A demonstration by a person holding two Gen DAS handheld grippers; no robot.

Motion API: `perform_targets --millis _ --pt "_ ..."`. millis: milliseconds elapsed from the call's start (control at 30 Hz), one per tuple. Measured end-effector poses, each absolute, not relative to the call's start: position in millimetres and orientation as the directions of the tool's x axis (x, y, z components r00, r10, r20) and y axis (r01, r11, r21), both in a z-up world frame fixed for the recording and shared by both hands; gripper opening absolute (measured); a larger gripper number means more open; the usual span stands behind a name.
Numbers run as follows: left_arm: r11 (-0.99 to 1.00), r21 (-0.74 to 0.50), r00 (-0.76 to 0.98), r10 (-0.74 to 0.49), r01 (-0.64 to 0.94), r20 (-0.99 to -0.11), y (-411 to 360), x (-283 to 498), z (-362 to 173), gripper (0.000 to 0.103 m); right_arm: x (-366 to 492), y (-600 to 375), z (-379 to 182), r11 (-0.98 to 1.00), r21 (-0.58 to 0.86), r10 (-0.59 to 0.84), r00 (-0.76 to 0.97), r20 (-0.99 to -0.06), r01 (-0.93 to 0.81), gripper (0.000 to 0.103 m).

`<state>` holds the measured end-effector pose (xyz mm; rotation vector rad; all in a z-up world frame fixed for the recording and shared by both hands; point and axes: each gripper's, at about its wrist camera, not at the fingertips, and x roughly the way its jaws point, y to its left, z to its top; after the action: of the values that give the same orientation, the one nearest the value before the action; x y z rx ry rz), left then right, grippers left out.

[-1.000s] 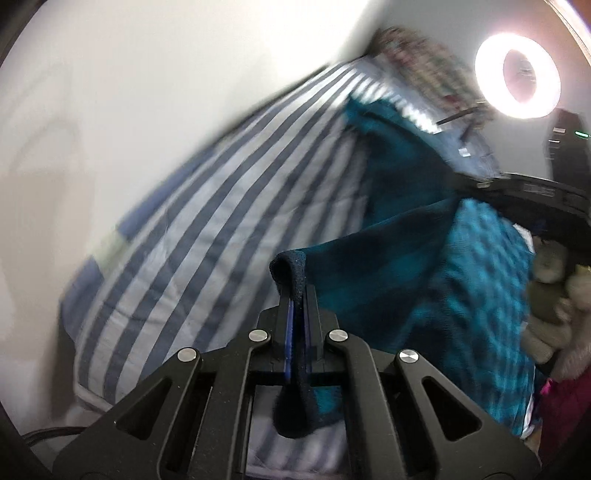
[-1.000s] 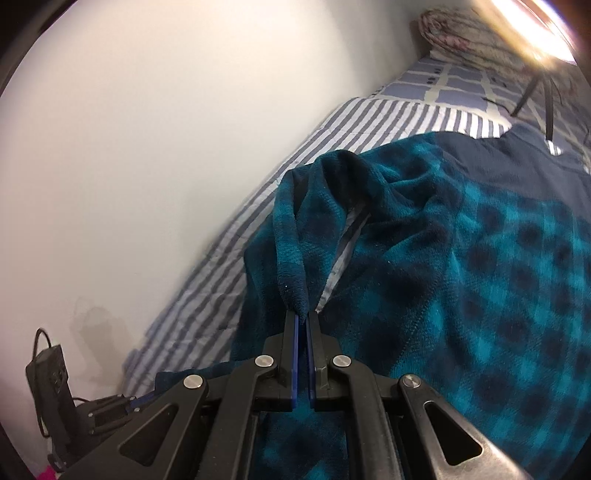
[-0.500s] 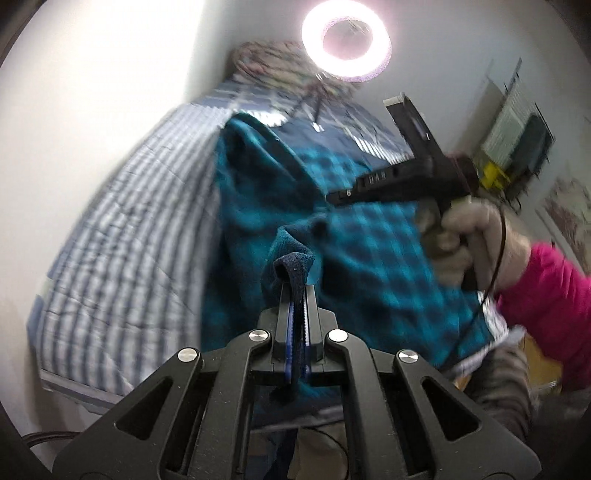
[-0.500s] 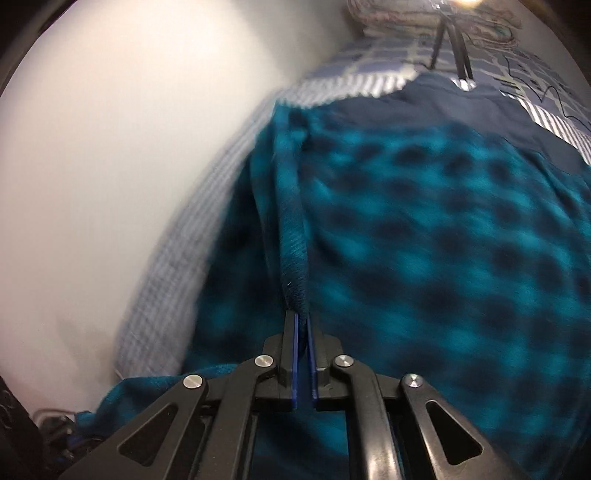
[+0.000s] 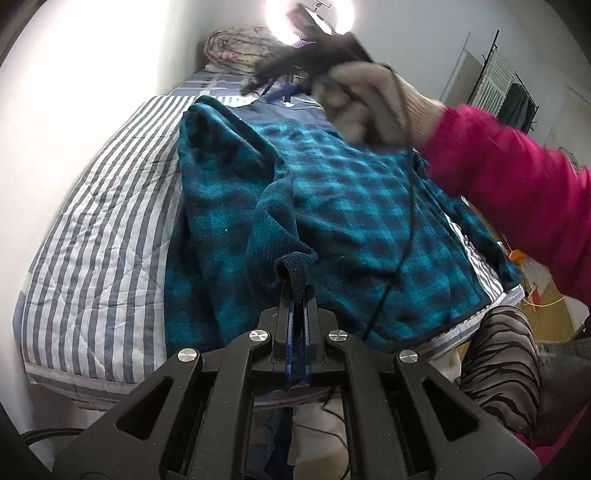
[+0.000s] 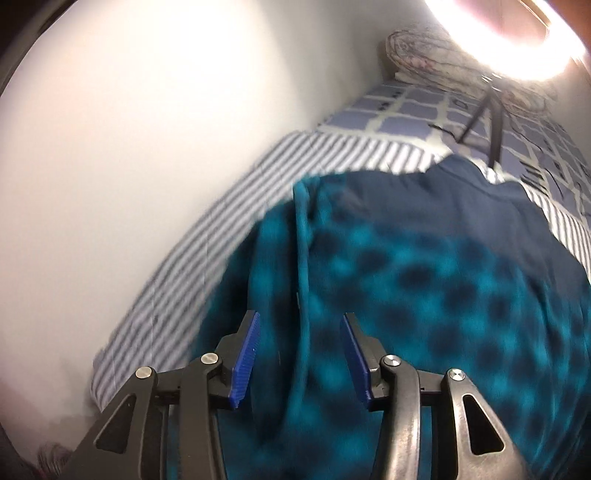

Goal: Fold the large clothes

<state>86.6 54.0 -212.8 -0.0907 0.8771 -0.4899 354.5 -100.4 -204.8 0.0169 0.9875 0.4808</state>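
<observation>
The left gripper point(image 5: 297, 295) has its two jaws pressed together on a dark cuff point(image 5: 295, 269), the end of one sleeve of the single teal checked fleece jacket point(image 5: 351, 206), which lies spread over the striped bedcover point(image 5: 103, 229) with that sleeve drawn up and doubled back across its body. The right gripper point(image 6: 299, 332) hangs above the same jacket point(image 6: 424, 295) with its jaws opening; its two blue pads point(image 6: 245, 354) stand apart and nothing is clamped between them, though a raised fold of fleece runs through the gap below. In the left wrist view the right gripper point(image 5: 258, 79) appears blurred, held by one gloved hand point(image 5: 373, 99) in a pink sleeve point(image 5: 517, 184), and one thin black cable point(image 5: 406, 229) trails from it down across the jacket's front. There is one bed, set against a white wall point(image 5: 92, 74) on its far side. At its head lie a blue grid-patterned sheet point(image 6: 413, 107) and one bundle of patterned bedding point(image 5: 240, 48). One ring light point(image 5: 284, 22) glares above that, its stand legs point(image 6: 491, 122) planted on the bed just beyond the jacket's navy collar end point(image 6: 443, 192). At the near right edge a zebra-patterned fabric point(image 5: 498, 362) shows beside the mattress, and a rack of hanging clothes point(image 5: 509, 92) stands well away by the far wall.
</observation>
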Motion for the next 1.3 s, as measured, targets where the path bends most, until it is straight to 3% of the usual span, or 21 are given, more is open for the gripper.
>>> perform_targets --millis 400,467,500,533,633,767,900,967,1100,1200,1300 --pt "0.878 -0.292 0.530 -0.465 0.379 -0.709 63 88 -216 0.001 472 -42 -237 0.922 0.229 0.353 0.436 -0.828 -0.311 0.048" --pt "0.880 -0.282 0.531 -0.460 0.383 -0.712 62 88 -217 0.001 481 -40 -246 0.918 0.258 0.369 0.416 -0.831 -0.300 0.028" --pt "0.880 -0.277 0.532 -0.457 0.386 -0.713 62 88 -217 0.001 485 -40 -249 0.913 0.278 0.383 0.402 -0.832 -0.298 0.010" --pt "0.880 -0.271 0.531 -0.455 0.391 -0.715 62 87 -218 0.001 488 -40 -253 0.908 0.306 0.401 0.384 -0.832 -0.284 0.002" --pt "0.877 -0.252 0.529 -0.454 0.410 -0.717 59 84 -219 0.001 489 -50 -243 0.901 0.343 0.429 0.416 -0.802 -0.267 0.000" --pt "0.872 -0.216 0.535 -0.447 0.438 -0.717 54 76 -218 0.001 494 -111 -233 0.844 0.519 0.511 0.495 -0.703 -0.135 0.000" --pt "0.869 -0.206 0.536 -0.447 0.449 -0.716 52 74 -217 0.001 495 -149 -266 0.879 0.477 0.419 0.488 -0.766 -0.008 0.000" --pt "0.869 -0.198 0.536 -0.444 0.454 -0.718 51 74 -217 0.001 494 -152 -281 0.926 0.377 0.326 0.461 -0.826 0.019 0.003" --pt "0.861 -0.183 0.528 -0.445 0.475 -0.724 45 70 -216 0.001 485 -152 -270 0.973 0.229 0.195 0.472 -0.860 0.014 0.034" --pt "0.851 -0.187 0.514 -0.455 0.490 -0.727 40 67 -218 0.001 468 -136 -236 0.974 0.208 0.222 0.522 -0.824 -0.085 0.042" --pt "0.845 -0.164 0.526 -0.456 0.509 -0.718 35 62 -215 0.001 451 -103 -212 0.949 0.204 0.301 0.507 -0.807 -0.239 0.067"
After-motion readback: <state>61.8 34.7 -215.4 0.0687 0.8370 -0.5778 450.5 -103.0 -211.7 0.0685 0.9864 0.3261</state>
